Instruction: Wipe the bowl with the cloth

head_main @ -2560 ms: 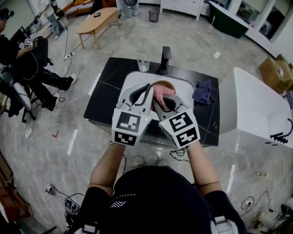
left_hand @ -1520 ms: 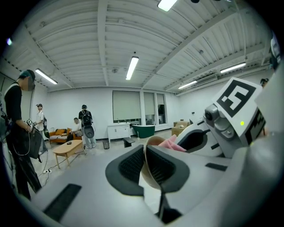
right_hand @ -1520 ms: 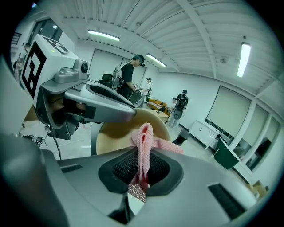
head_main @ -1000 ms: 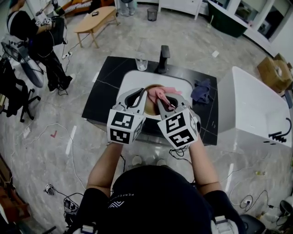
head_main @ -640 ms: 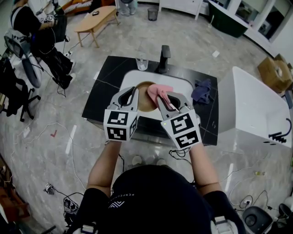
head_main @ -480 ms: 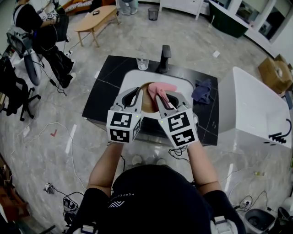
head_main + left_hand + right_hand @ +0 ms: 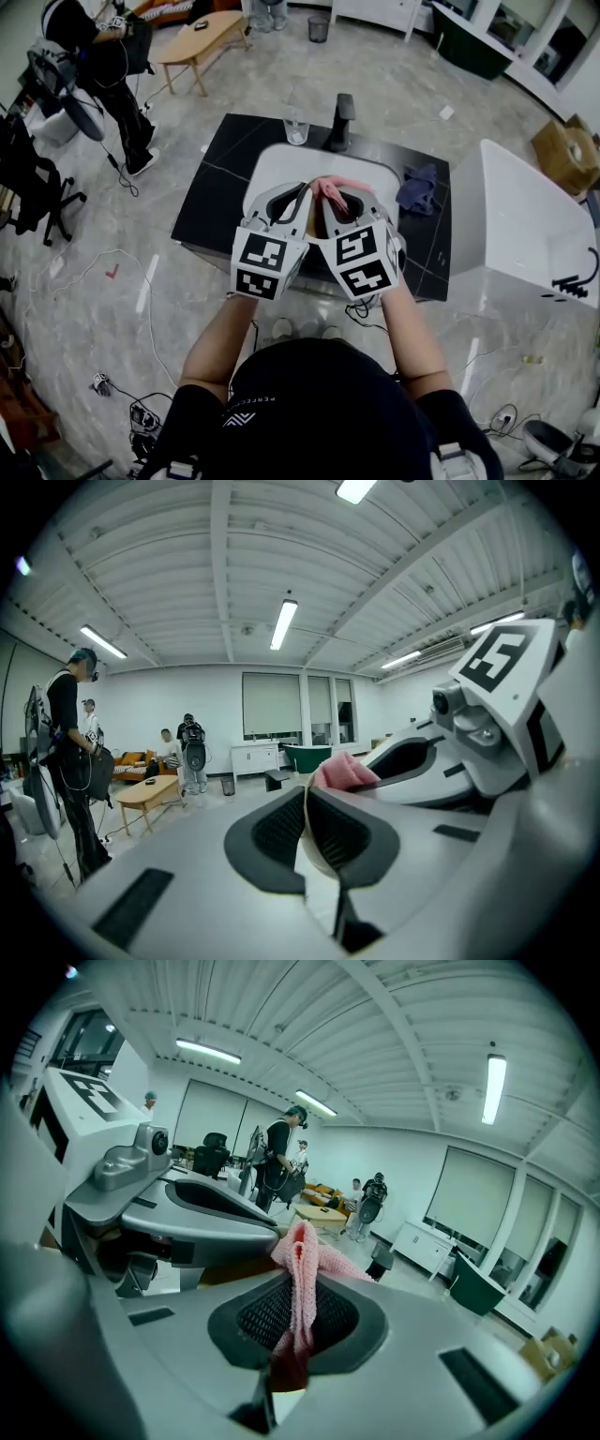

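In the head view both grippers are held close together above the white sink [image 7: 272,169]. My left gripper [image 7: 302,192] is shut on the thin rim of the bowl [image 7: 312,219], whose brown inside shows between the two grippers. My right gripper [image 7: 328,193] is shut on a pink cloth [image 7: 325,188] that lies against the bowl. The left gripper view shows the bowl's pale rim [image 7: 310,841] pinched between the jaws and the cloth [image 7: 342,772] just beyond. In the right gripper view the cloth [image 7: 300,1288] is bunched upright between the jaws, with the bowl [image 7: 234,1269] to the left.
The sink sits in a black counter [image 7: 220,187] with a black faucet [image 7: 341,122] and a glass [image 7: 296,131] at its far edge. A dark blue rag [image 7: 415,190] lies at the right. A white tub [image 7: 525,234] stands to the right. People [image 7: 94,56] stand far left.
The two grippers had drawn apart, showing the bowl's open inside; they have come back together, and the cloth is against the bowl again. The people at far left have shifted.
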